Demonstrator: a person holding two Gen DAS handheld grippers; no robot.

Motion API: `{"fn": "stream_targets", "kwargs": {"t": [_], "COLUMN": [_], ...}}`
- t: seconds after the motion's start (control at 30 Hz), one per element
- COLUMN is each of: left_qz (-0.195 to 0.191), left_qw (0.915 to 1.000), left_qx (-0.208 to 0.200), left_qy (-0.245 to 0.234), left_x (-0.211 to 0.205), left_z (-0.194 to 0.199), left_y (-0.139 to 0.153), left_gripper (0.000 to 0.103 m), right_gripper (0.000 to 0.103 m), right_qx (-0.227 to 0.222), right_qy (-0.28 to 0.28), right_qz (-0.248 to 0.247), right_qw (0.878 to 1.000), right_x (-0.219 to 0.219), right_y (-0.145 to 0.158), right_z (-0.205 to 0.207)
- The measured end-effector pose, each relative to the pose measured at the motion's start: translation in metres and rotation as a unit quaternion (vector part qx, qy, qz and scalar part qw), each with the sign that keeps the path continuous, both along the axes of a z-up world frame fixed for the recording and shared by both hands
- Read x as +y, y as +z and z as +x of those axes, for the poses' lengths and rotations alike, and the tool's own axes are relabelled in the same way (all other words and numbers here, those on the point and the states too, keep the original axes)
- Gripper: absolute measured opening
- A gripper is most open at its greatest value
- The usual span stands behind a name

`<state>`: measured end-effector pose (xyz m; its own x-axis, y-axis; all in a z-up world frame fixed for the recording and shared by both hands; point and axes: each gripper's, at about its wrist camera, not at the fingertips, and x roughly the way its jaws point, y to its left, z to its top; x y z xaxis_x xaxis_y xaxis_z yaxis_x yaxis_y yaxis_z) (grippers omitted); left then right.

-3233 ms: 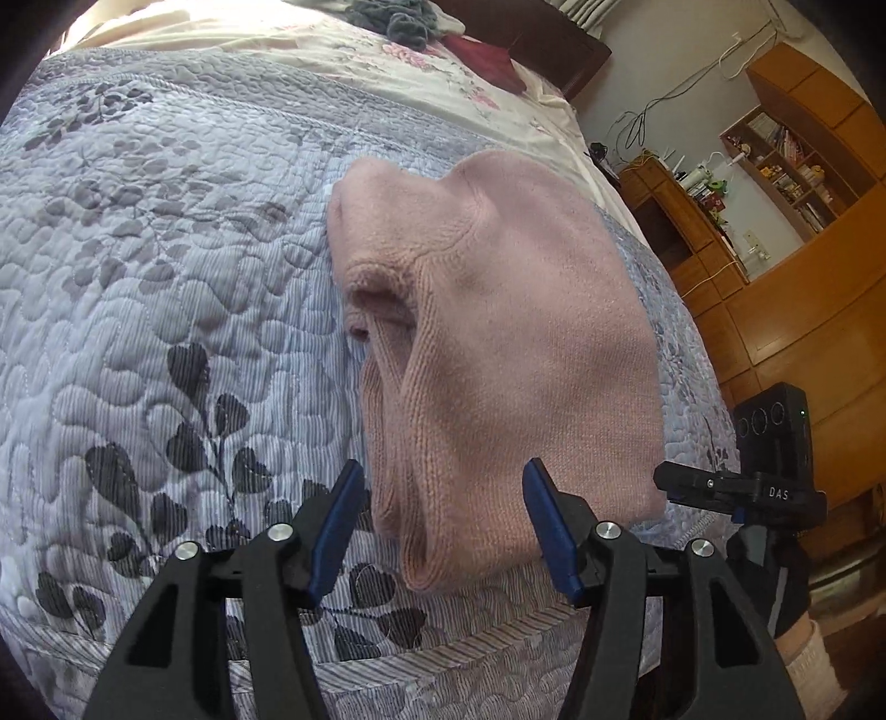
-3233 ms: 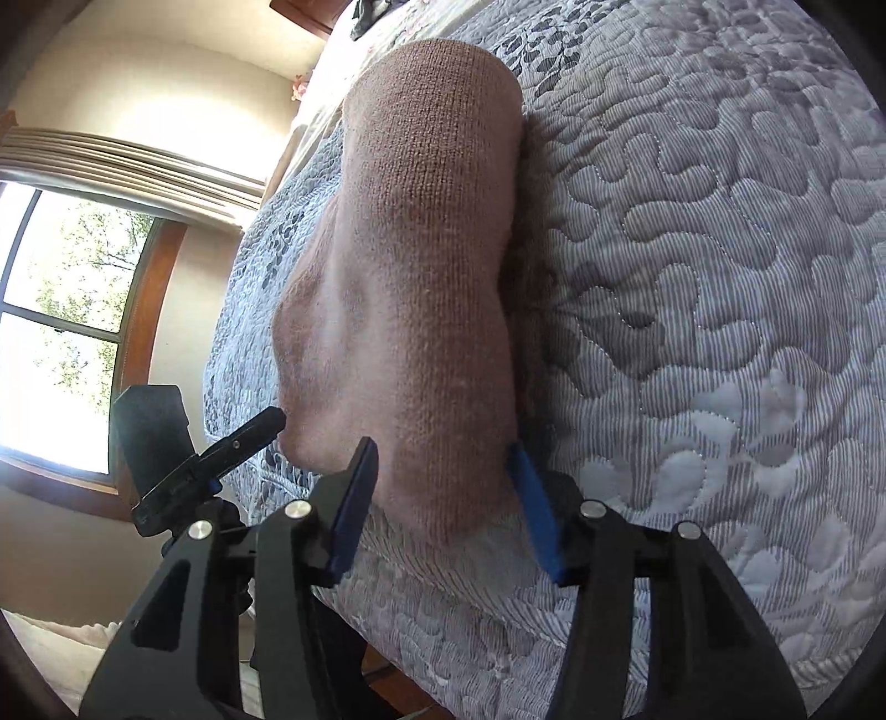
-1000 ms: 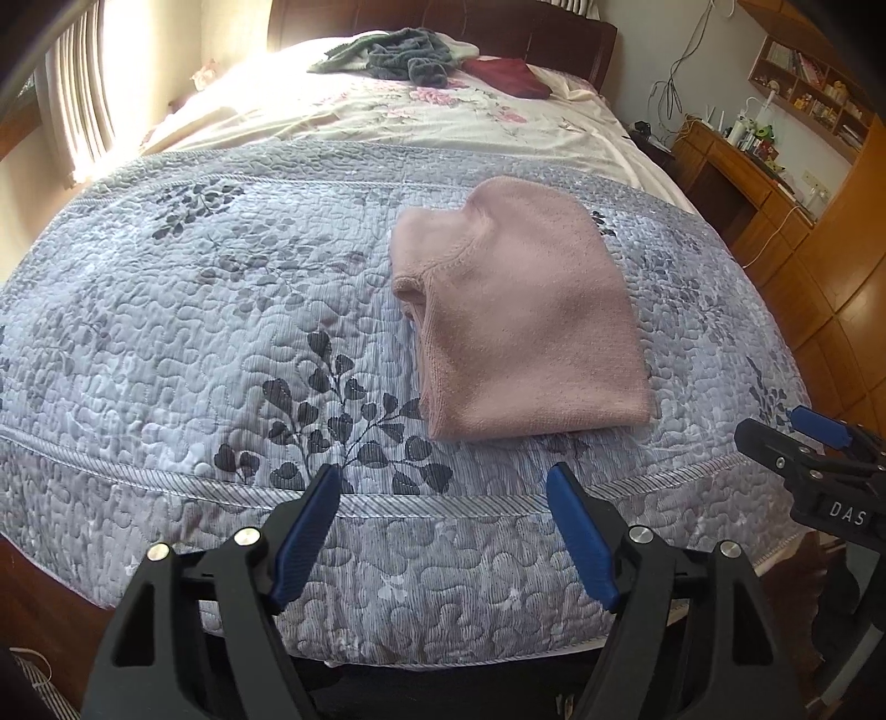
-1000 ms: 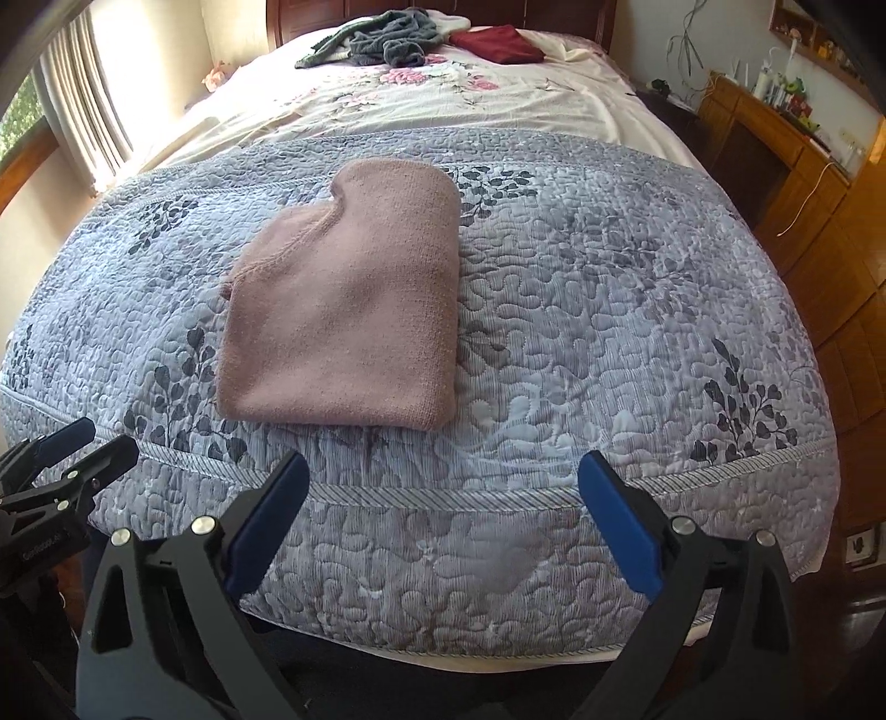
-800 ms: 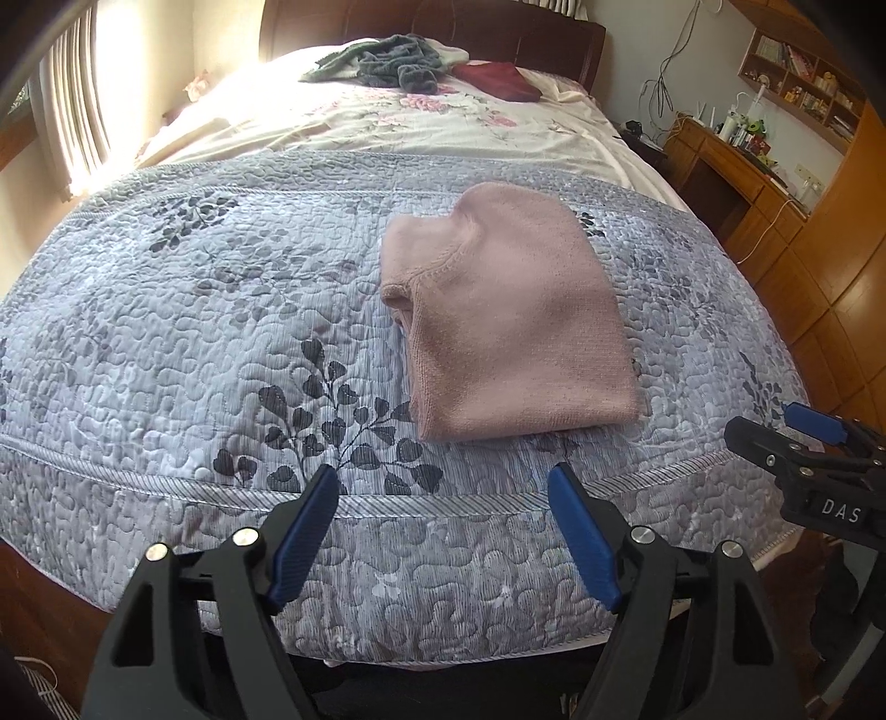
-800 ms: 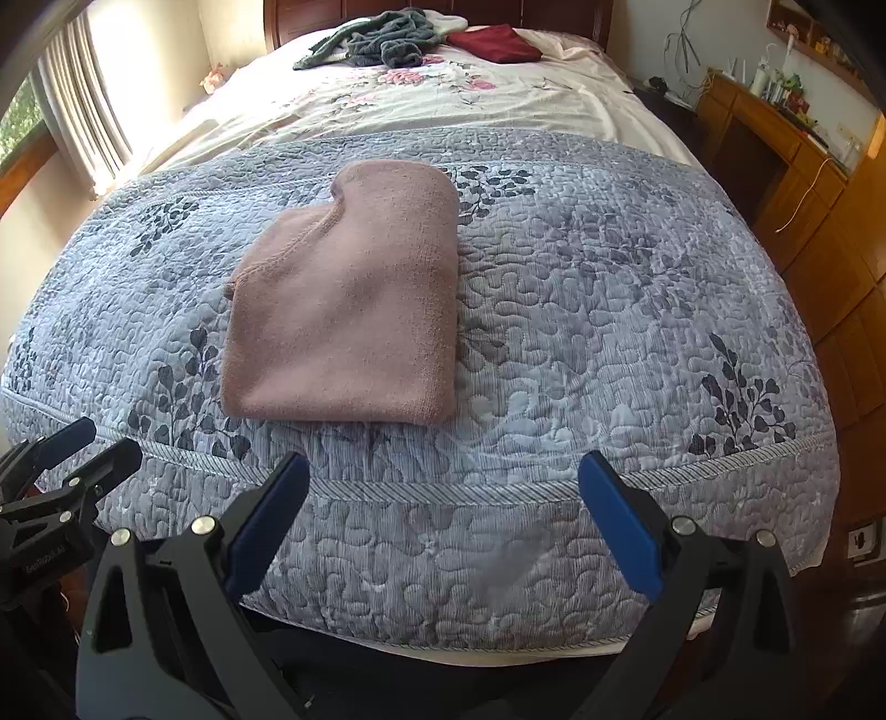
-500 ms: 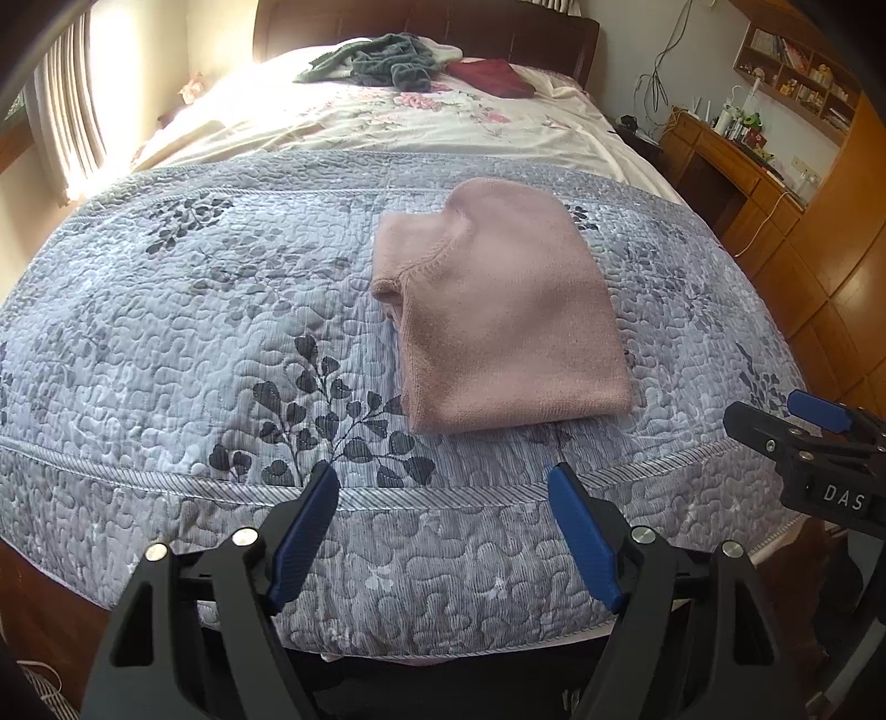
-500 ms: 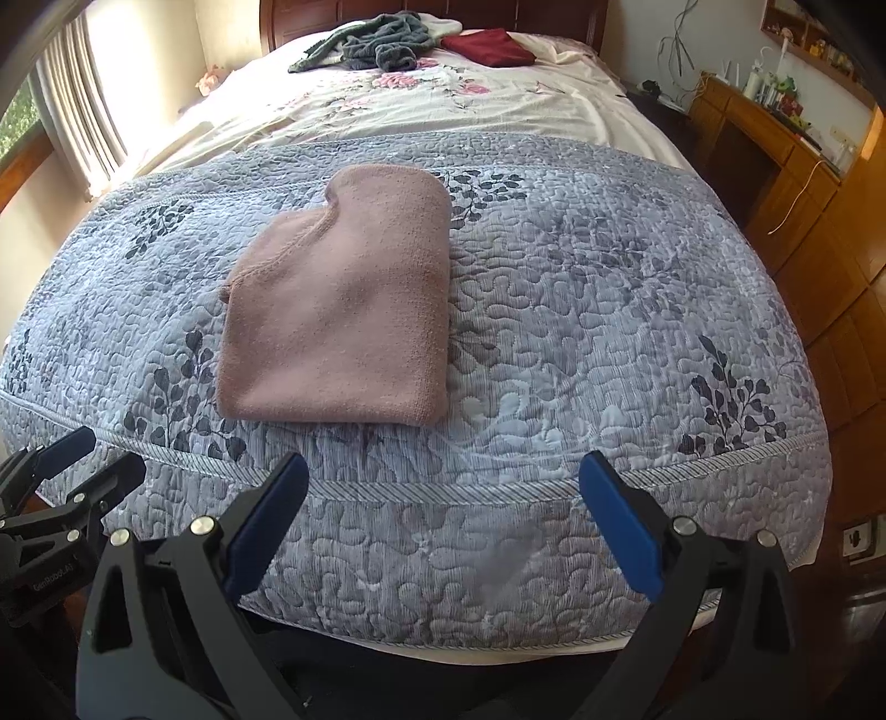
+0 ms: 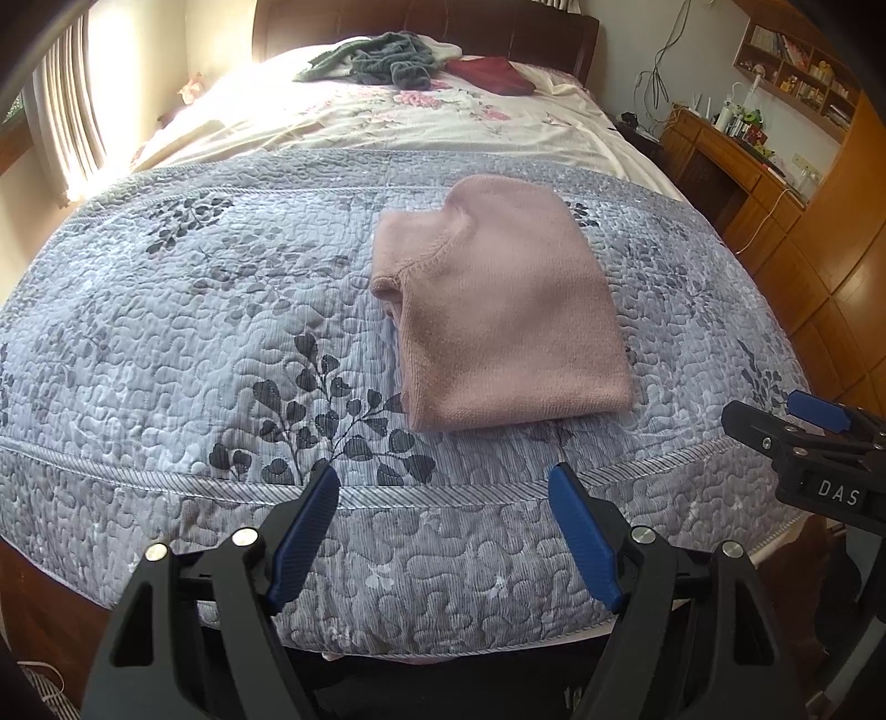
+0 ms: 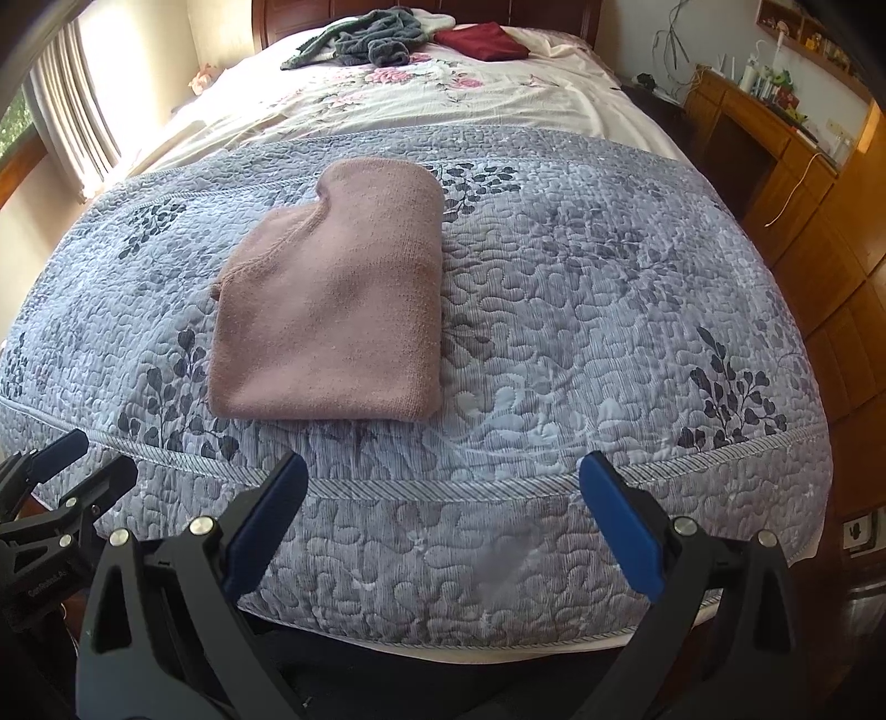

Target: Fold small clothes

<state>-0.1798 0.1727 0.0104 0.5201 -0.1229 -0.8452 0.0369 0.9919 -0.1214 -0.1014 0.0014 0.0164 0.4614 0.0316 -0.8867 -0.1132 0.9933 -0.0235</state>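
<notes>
Both tools have pulled back from the pink sweater (image 9: 498, 310), which now lies folded on the grey quilt (image 9: 194, 343) near the foot of the bed. The left tool (image 9: 443, 531) and right tool (image 10: 443, 520) stand with jaws apart, empty. This garment seems finished, though its far edge is hard to judge.

We see the folded garment (image 9: 504, 321) lying on the quilt (image 9: 183, 332) near its front edge, with loose clothes (image 9: 382, 58) behind at the headboard (image 9: 498, 27)
</notes>
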Motion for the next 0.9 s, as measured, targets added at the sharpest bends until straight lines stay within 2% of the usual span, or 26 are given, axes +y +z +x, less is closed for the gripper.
{"fn": "stream_targets", "kwargs": {"t": [0.9], "left_qz": [0.000], "left_qw": [1.0000], "left_qx": [0.006], "left_qy": [0.000], "left_x": [0.0014], "left_z": [0.0025], "left_y": [-0.0041], "left_gripper": [0.078], "right_gripper": [0.098], "right_qx": [0.010], "right_qy": [-0.015], "right_qz": [-0.009], "right_qw": [1.000], "right_x": [-0.0066], "right_y": [-0.0079], "right_z": [0.0034]}}
